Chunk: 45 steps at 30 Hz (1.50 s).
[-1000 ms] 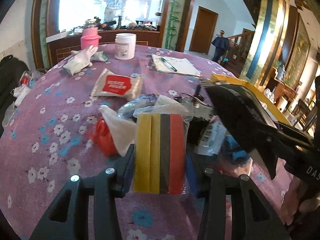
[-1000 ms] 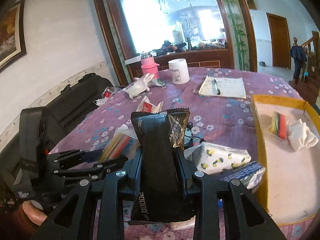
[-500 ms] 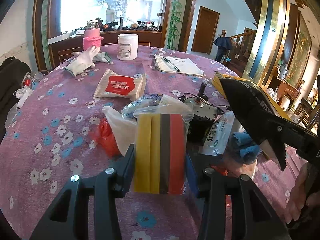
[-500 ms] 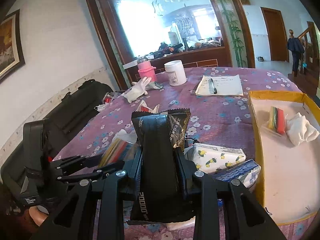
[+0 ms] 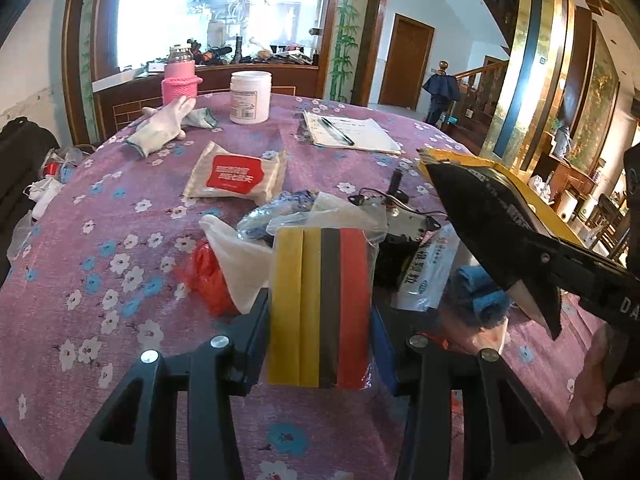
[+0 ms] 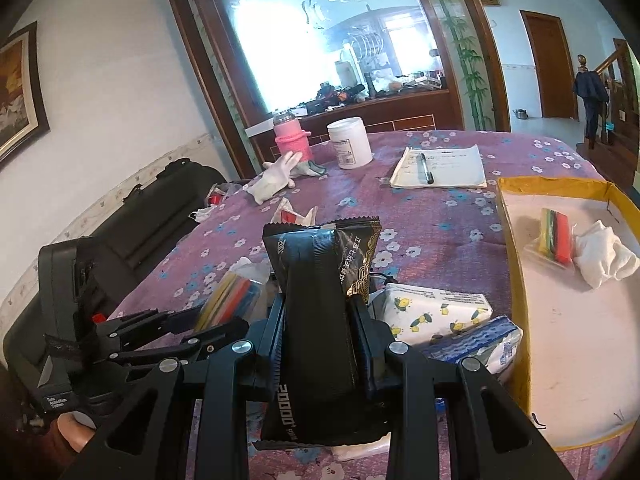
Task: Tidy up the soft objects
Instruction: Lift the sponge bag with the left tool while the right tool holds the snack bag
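Now my left jaws (image 5: 320,320) clamp one bagged stack of sponges (image 5: 320,304), four strips in yellow, yellow, dark and red, held upright above the table (image 5: 80,240). My right jaws (image 6: 318,332) pinch one black snack packet (image 6: 316,320), upright too. Below lies a heap: one red bag (image 5: 206,280), one white bag (image 5: 240,264), two tissue packs, the lemon-print one (image 6: 436,312) and the blue one (image 6: 480,344), and a blue cloth (image 5: 476,296). At my right the yellow-rimmed box (image 6: 516,280) holds one more sponge pack (image 6: 554,236) and one white cloth (image 6: 604,258). Farther off sit one red-labelled packet (image 5: 236,174), one glove (image 5: 160,130), one white jar (image 5: 250,96), one pink bottle (image 5: 180,80) and a notepad with one pen (image 5: 338,130).
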Motion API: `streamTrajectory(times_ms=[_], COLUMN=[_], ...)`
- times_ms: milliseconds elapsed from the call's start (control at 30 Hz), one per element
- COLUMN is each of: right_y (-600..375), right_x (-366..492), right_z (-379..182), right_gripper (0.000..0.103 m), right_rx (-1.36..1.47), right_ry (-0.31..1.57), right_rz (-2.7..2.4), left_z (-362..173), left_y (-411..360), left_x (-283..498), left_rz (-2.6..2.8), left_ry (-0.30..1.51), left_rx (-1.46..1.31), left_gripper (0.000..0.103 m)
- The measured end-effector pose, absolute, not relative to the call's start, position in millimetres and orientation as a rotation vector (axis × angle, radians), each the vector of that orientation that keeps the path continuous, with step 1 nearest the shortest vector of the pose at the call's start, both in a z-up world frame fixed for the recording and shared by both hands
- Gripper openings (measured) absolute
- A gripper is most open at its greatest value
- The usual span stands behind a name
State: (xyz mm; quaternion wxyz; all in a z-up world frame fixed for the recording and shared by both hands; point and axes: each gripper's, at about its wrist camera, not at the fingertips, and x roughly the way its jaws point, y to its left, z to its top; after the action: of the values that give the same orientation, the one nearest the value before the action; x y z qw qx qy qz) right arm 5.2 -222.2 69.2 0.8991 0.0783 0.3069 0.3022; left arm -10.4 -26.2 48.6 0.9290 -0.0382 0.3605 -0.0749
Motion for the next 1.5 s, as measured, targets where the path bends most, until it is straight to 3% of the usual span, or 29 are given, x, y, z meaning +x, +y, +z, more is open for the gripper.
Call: streamTrajectory(times_ms=[1500], right_y=[-266], right_x=[15], right_z=[76], right_gripper=[0.033], right_rx=[0.347], right_ry=[0.592], right_rz=[0.618], left_z=[59], left_y=[-33], left_x=[-20], left_rz=[-0.162], left_ry=[0.735], left_rx=[-0.086], left_gripper=[0.044])
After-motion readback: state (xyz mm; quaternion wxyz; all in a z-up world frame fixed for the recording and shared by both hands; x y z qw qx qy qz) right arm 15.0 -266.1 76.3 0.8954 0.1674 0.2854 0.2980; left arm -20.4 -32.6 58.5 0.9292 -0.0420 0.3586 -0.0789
